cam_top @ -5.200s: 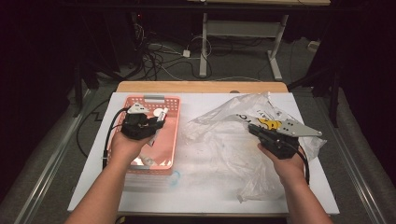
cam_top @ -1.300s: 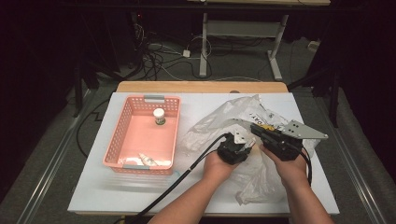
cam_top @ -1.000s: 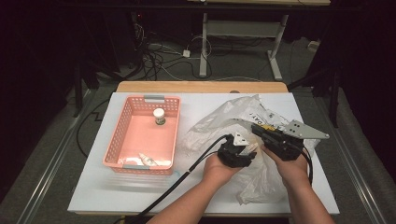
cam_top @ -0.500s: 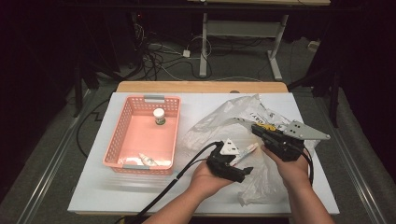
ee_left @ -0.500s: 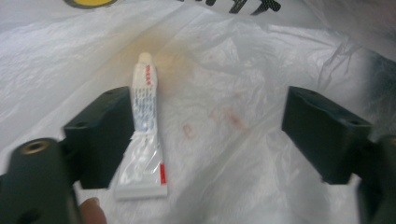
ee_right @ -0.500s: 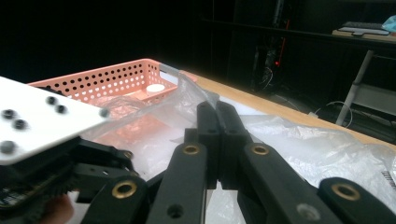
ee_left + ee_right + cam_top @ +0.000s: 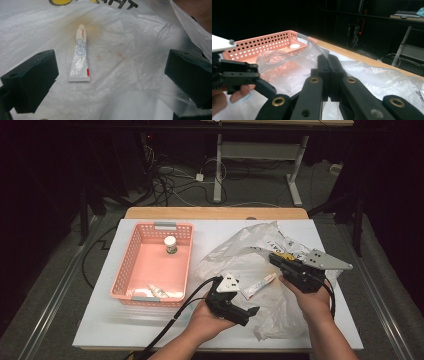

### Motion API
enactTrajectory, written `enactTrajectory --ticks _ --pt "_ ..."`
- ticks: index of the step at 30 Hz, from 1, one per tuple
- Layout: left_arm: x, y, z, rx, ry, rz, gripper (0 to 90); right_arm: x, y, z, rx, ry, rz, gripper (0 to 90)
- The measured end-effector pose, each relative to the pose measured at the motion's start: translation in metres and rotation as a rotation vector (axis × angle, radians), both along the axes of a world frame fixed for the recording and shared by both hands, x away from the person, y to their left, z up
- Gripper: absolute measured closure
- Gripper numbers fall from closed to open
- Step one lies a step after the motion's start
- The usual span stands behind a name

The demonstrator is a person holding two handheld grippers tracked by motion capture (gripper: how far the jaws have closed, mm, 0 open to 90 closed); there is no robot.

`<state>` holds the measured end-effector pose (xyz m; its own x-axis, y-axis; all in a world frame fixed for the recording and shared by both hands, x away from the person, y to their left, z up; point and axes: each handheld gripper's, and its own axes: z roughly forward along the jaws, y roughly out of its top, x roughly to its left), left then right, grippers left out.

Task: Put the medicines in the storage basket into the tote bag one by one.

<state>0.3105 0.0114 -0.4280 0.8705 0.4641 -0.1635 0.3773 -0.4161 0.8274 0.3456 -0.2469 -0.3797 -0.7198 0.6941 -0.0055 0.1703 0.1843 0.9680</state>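
A small white tube (image 7: pixel 80 53) lies flat on the clear plastic bag (image 7: pixel 140 47), ahead of my left gripper (image 7: pixel 110 77). Its jaws have just been opening and now stand wide, with nothing pressed between them. In the high view the tube (image 7: pixel 257 286) rests on the bag (image 7: pixel 250 252) between my left gripper (image 7: pixel 248 313) and my right gripper (image 7: pixel 278 260). My right gripper (image 7: pixel 328 62) is shut on a raised edge of the bag's film (image 7: pixel 294 56).
A pink perforated basket (image 7: pixel 155 226) stands at the left of the white table top, with a small white-capped bottle (image 7: pixel 170 244) and some small packets in it. Cables trail from both grippers. The table's near edge is close behind my hands.
My left gripper has drawn back from beside the right gripper toward the near left and opened its jaws. The tube now lies free on the bag. The right gripper has kept still.
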Motion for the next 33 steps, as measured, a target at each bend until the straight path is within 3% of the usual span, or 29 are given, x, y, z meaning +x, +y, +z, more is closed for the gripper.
enactTrajectory --ticks 9,22,33 --pt "-0.009 0.037 0.01 -0.006 -0.01 0.032 0.0 0.0 -0.003 0.0 0.001 -0.001 -0.009 90.0" --pt "-0.015 0.095 0.016 -0.001 -0.04 0.157 0.0 0.001 -0.005 -0.001 0.003 0.006 -0.015 90.0" --pt "-0.007 0.128 0.014 0.017 -0.04 0.271 0.0 0.0 0.001 -0.003 -0.006 0.006 0.002 90.0"
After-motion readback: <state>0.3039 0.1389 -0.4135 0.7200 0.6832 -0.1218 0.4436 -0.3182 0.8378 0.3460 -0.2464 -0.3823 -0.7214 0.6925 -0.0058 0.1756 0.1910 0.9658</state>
